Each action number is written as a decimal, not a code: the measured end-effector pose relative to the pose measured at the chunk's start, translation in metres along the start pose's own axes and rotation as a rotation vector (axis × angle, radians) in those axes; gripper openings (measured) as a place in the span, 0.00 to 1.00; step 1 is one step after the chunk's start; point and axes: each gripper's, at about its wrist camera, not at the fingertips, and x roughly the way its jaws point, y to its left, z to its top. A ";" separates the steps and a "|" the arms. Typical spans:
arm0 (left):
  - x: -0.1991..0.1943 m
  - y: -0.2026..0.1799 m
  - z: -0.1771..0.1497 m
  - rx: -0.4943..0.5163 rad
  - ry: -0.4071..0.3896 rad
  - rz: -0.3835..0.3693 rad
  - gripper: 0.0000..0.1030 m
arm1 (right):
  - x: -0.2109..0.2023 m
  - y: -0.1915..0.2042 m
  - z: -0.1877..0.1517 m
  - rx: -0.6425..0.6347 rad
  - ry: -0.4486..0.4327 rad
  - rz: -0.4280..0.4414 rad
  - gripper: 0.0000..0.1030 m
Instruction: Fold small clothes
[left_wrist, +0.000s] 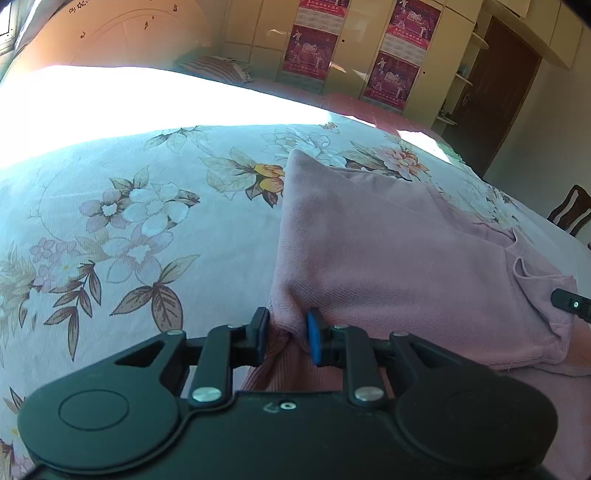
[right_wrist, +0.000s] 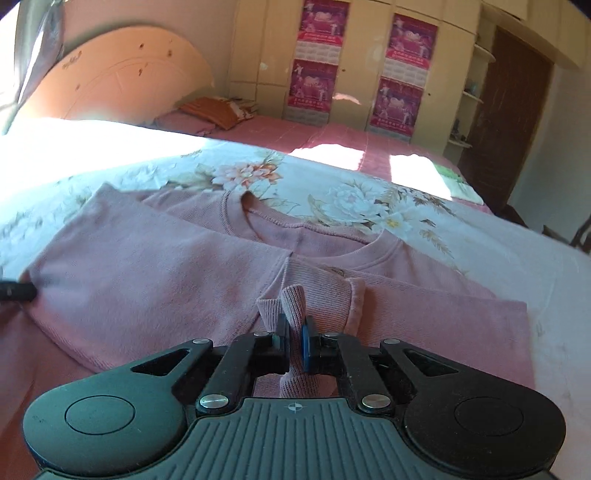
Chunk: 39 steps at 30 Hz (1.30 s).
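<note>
A small pink sweater (left_wrist: 388, 251) lies on the floral bedspread (left_wrist: 129, 206), its left part folded over the body. My left gripper (left_wrist: 286, 326) is shut on the sweater's near left edge, cloth bunched between the blue pads. In the right wrist view the sweater (right_wrist: 155, 273) shows its neckline (right_wrist: 317, 236) toward the far side. My right gripper (right_wrist: 294, 330) is shut on a ribbed cuff or hem (right_wrist: 295, 306) of the sweater, pinched upright between the fingers. The tip of the other gripper shows at each view's edge (left_wrist: 570, 304) (right_wrist: 16, 291).
The bed carries a pink sheet (right_wrist: 314, 136) and pillows (right_wrist: 218, 110) near the wooden headboard (right_wrist: 118, 81). A cream wardrobe with posters (right_wrist: 369, 62) stands behind, a dark door (right_wrist: 517, 118) at right. A wooden chair (left_wrist: 570, 214) stands by the bed's right edge. Strong sunlight washes out the far left bedspread.
</note>
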 end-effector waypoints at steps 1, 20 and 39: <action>0.000 0.000 0.000 0.004 -0.001 0.000 0.21 | -0.007 -0.016 0.000 0.080 -0.005 -0.007 0.05; 0.019 -0.002 0.046 -0.016 0.013 -0.003 0.40 | 0.005 -0.114 -0.006 0.477 0.077 0.108 0.52; 0.078 -0.015 0.077 0.046 -0.047 0.065 0.42 | 0.020 -0.097 -0.014 0.278 0.015 -0.031 0.07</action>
